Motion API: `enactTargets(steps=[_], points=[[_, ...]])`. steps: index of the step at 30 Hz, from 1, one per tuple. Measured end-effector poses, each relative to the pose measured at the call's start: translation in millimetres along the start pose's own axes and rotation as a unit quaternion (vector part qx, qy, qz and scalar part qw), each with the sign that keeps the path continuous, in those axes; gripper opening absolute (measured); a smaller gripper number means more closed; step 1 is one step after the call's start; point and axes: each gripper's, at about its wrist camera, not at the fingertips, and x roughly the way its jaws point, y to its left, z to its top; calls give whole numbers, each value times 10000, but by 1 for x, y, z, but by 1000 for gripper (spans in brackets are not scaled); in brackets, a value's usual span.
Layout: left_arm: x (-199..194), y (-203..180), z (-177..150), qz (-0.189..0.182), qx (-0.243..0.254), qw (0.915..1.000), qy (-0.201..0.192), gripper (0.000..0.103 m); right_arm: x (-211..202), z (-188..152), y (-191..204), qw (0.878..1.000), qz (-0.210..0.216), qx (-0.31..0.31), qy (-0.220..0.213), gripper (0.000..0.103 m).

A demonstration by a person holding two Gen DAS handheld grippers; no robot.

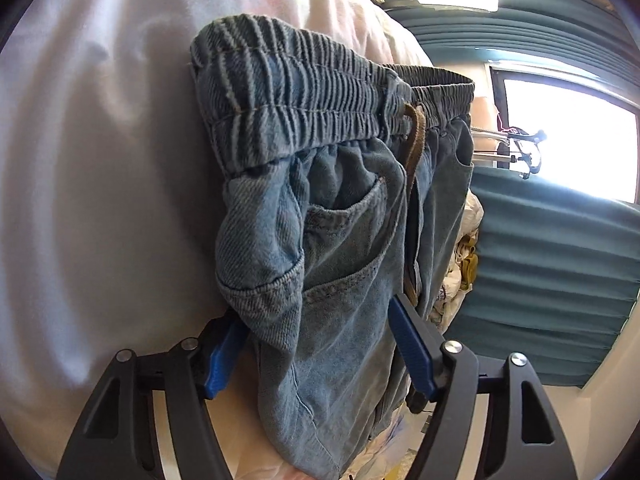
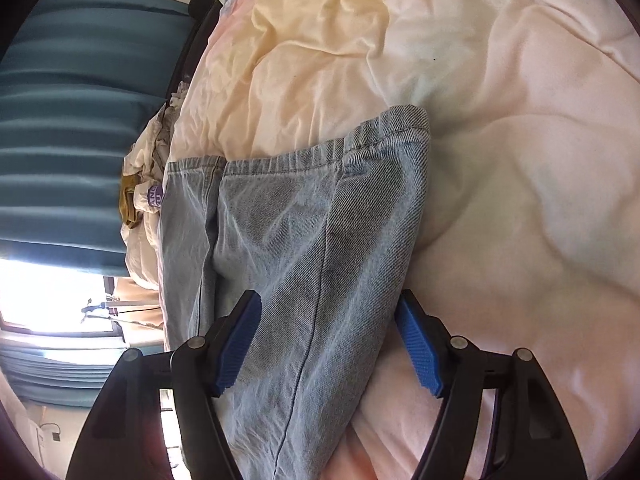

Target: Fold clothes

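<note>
My left gripper [image 1: 320, 344] straddles the jeans [image 1: 328, 208], fingers spread (waistband at twelve o'clock). My right gripper [image 2: 328, 344] does likewise, unpinched, on the bed [image 2: 500, 140].

Daylight from blown-out window [image 1: 568, 140], sharp focus, fisheye-warped dark corners

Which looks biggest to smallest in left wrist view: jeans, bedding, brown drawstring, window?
1. bedding
2. jeans, though nearness to the camera inflates them
3. window
4. brown drawstring
</note>
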Motion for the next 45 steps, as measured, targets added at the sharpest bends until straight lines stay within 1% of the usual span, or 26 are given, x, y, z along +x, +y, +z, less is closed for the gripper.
enactTargets(steps=[1, 2, 3, 4, 5, 6, 7, 8, 9, 10, 12, 14, 16, 18, 19, 22, 25, 29, 33, 35, 36, 38, 39, 41, 43, 45], points=[[1, 3, 2, -7, -87, 10000, -27, 64, 2, 1, 0, 10000, -71, 0, -37, 53], [0, 5, 2, -147, -211, 9996, -79, 58, 3, 1, 1, 9999, -134, 8, -97, 51], [0, 3, 1, -242, -255, 9993, -109, 56, 4, 1, 1, 9997, -196, 16, -157, 45], [0, 0, 1, -247, -212, 9994, -146, 55, 5, 1, 1, 9995, -233, 39, -221, 36], [0, -5, -1, -172, -109, 9996, -187, 48, 5, 0, 1, 9993, -239, 69, -274, 33], [-1, -10, -3, -96, -5, 9997, -228, 39, 5, -2, 2, 9993, -191, 75, -307, 26], [-2, -13, -5, -18, 91, 9996, -277, 35, 5, -3, 4, 9994, -99, 68, -332, 16], [-4, -14, -6, 23, 126, 9994, -320, 28, 3, -4, 6, 9994, -9, 33, -358, 12], [-5, -15, -7, 63, 160, 9992, -363, 18, 0, -4, 10, 9992, 78, -32, -383, 9], [-7, -13, -6, 32, 107, 9991, -398, 12, -3, -5, 13, 9989, 172, -109, -419, 8], [-13, -8, -6, -59, 13, 9989, -461, 7, -14, -6, 21, 9976, 356, -289, -519, 6], [-20, -4, -6, -187, -53, 9984, -532, 6, -26, -9, 25, 9959, 474, -430, -642, 5], [-31, -2, -10, -360, -92, 9973, -636, 5, -39, -14, 26, 9945, 563, -438, -768, 4], [-43, -6, -16, -437, 81, 9967, -686, 5, -52, -20, 23, 9927, 745, -359, -877, 4], [-49, -8, -18, -474, 168, 9962, -711, 5, -58, -23, 22, 9921, 761, -366, -929, 4], [-63, -17, -23, -587, 403, 9941, -822, 4, -67, -26, 29, 9919, 643, -561, -943, 4], [-66, -39, -27, -423, 703, 9927, -888, 4, -74, -20, 40, 9913, 670, -675, -914, 4], [-62, -84, -25, -170, 1223, 9868, -1044, 4, -76, -12, 80, 9877, 679, -1019, -977, 4], [-38, -132, -7, -55, 1266, 9861, -1074, 4, -64, 1, 134, 9837, 617, -1301, -1073, 4], [-21, -158, 2, 63, 1436, 9836, -1090, 4, -53, 9, 164, 9816, 601, -1427, -1114, 4], [-11, -173, 5, 183, 1620, 9801, -1137, 4, -44, 13, 179, 9806, 589, -1483, -1135, 4], [15, -199, 10, 437, 1882, 9724, -1304, 4, -23, 21, 206, 9788, 544, -1587, -1174, 4], [30, -211, 14, 529, 1953, 9702, -1331, 4, -11, 26, 219, 9783, 508, -1624, -1181, 4], [63, -232, 26, 633, 2014, 9681, -1347, 4, 20, 38, 239, 9791, 433, -1617, -1151, 4], [98, -251, 39, 792, 2055, 9661, -1348, 4, 52, 51, 255, 9807, 471, -1529, -1127, 4], [133, -266, 51, 946, 2119, 9632, -1357, 4, 81, 60, 269, 9786, 454, -1580, -1241, 3]])
